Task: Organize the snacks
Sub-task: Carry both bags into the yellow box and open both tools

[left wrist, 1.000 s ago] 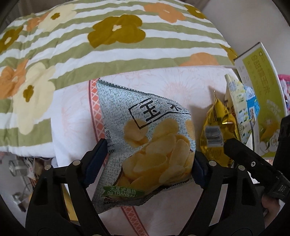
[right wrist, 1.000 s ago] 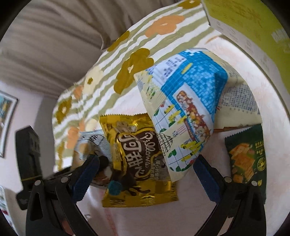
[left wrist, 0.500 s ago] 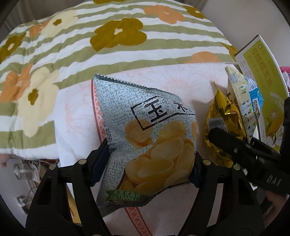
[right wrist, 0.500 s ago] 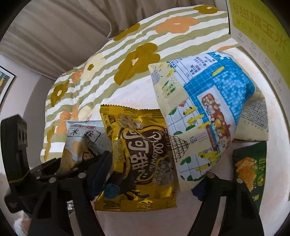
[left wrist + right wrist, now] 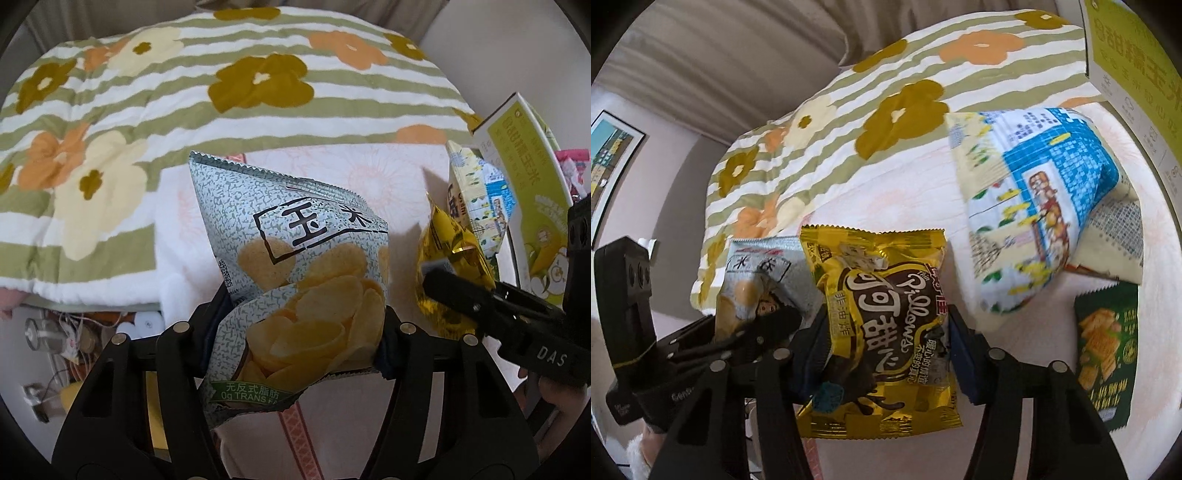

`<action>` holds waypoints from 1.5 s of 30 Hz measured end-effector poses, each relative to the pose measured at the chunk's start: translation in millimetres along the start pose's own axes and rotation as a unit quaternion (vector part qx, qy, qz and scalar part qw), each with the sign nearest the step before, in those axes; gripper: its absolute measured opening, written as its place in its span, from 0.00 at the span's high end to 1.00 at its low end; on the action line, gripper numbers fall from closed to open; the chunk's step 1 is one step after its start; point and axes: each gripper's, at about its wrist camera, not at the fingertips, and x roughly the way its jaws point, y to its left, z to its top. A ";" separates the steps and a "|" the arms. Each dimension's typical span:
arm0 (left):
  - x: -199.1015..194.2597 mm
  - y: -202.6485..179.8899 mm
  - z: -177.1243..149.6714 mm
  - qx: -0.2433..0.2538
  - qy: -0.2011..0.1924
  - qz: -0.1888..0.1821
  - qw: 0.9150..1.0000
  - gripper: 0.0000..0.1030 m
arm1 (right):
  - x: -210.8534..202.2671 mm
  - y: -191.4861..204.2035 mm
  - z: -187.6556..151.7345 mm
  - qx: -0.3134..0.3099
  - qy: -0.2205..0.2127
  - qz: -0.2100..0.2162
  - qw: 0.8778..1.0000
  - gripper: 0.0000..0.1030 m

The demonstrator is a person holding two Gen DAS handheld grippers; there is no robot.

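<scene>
Left wrist view: left gripper (image 5: 306,325) has its jaws closing on the grey chip bag (image 5: 295,273); pads now press both lower edges and the bag is crumpled and bowed between them, where a second ago the jaws stood wider with the bag flat and loose. Bag's top corner now stands up off the pale bedsheet (image 5: 369,177), lower end sits in the jaws. Floral quilt (image 5: 184,96) behind it looks unchanged. On the right, the right gripper (image 5: 480,295) has come in over the gold snack bag (image 5: 450,258); earlier it sat lower, at the frame edge. Blue-and-cream bag (image 5: 476,199) and green box (image 5: 528,192) stay beyond it. Right wrist view: right gripper (image 5: 886,343) jaws closing on the gold snack bag (image 5: 882,332), pads against both sides; a second ago they were spread wide, spanning both this bag and the blue-and-cream bag (image 5: 1038,218). That bag now lies clear to the right on the bedsheet (image 5: 905,206), with the dark green cracker pack (image 5: 1108,362) below it. Left gripper (image 5: 753,332) and chip bag (image 5: 757,280) show just beside the gold bag, at its left.
</scene>
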 end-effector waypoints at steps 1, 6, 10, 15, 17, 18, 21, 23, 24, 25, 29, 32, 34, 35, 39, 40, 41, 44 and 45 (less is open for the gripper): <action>-4.9 0.8 -1.7 -0.002 -0.003 0.000 1.000 0.42 | -2.8 1.4 -1.2 -0.001 0.000 0.003 1.000 0.48; -35.0 1.2 -8.2 -0.006 -0.023 -0.006 1.000 0.42 | -32.6 15.3 -3.8 -0.019 -0.018 0.014 1.000 0.49; -65.0 -10.2 -6.8 -0.001 -0.047 -0.009 0.999 0.42 | -66.5 23.9 -1.6 -0.038 -0.041 0.022 0.998 0.49; -95.6 -44.2 -1.6 0.009 -0.075 -0.025 0.997 0.42 | -121.6 15.7 3.4 -0.050 -0.087 0.028 0.995 0.49; -105.0 -67.5 0.6 0.016 -0.084 -0.030 0.996 0.42 | -145.8 5.4 5.5 -0.053 -0.104 0.028 0.993 0.49; -108.6 -77.6 1.6 0.018 -0.089 -0.032 0.995 0.42 | -158.5 -1.2 6.4 -0.056 -0.112 0.027 0.992 0.49; -120.5 -117.7 4.2 0.021 -0.110 -0.044 0.993 0.42 | -191.9 -22.5 7.8 -0.072 -0.132 0.018 0.988 0.49; -126.6 -146.2 5.6 0.019 -0.121 -0.048 0.991 0.42 | -215.7 -41.3 8.9 -0.084 -0.143 0.010 0.986 0.49; -128.8 -161.4 6.4 0.015 -0.126 -0.055 0.990 0.42 | -225.4 -50.3 10.0 -0.085 -0.147 0.008 0.985 0.49; -130.8 -175.6 6.7 0.011 -0.130 -0.063 0.989 0.42 | -235.9 -61.3 11.3 -0.085 -0.150 0.007 0.985 0.49; -130.3 -243.3 8.6 0.015 -0.142 -0.085 0.986 0.42 | -276.7 -105.6 17.8 -0.092 -0.169 -0.007 0.981 0.49; -119.9 -290.3 10.5 0.012 -0.143 -0.098 0.985 0.42 | -301.0 -138.8 23.3 -0.097 -0.180 -0.016 0.979 0.49; -112.0 -318.3 10.8 0.011 -0.141 -0.106 0.984 0.42 | -312.0 -156.2 27.0 -0.099 -0.183 -0.020 0.978 0.49; -106.8 -334.1 10.6 0.012 -0.139 -0.109 0.984 0.42 | -317.4 -165.5 29.1 -0.099 -0.182 -0.022 0.978 0.49; -90.1 -376.7 6.5 0.017 -0.128 -0.111 0.985 0.42 | -331.1 -195.0 33.0 -0.094 -0.177 -0.031 0.979 0.49; -86.4 -384.3 5.3 0.019 -0.123 -0.111 0.986 0.42 | -332.0 -202.8 33.3 -0.089 -0.175 -0.029 0.980 0.49; -83.1 -392.0 2.8 0.023 -0.120 -0.111 0.986 0.42 | -334.2 -208.4 33.7 -0.086 -0.174 -0.029 0.981 0.49; -78.9 -410.0 -4.1 0.041 -0.117 -0.094 0.988 0.41 | -337.1 -225.0 34.1 -0.069 -0.173 -0.024 0.982 0.49; -76.9 -415.9 -4.1 0.049 -0.112 -0.086 0.989 0.37 | -338.1 -228.7 33.4 -0.065 -0.173 -0.024 0.982 0.49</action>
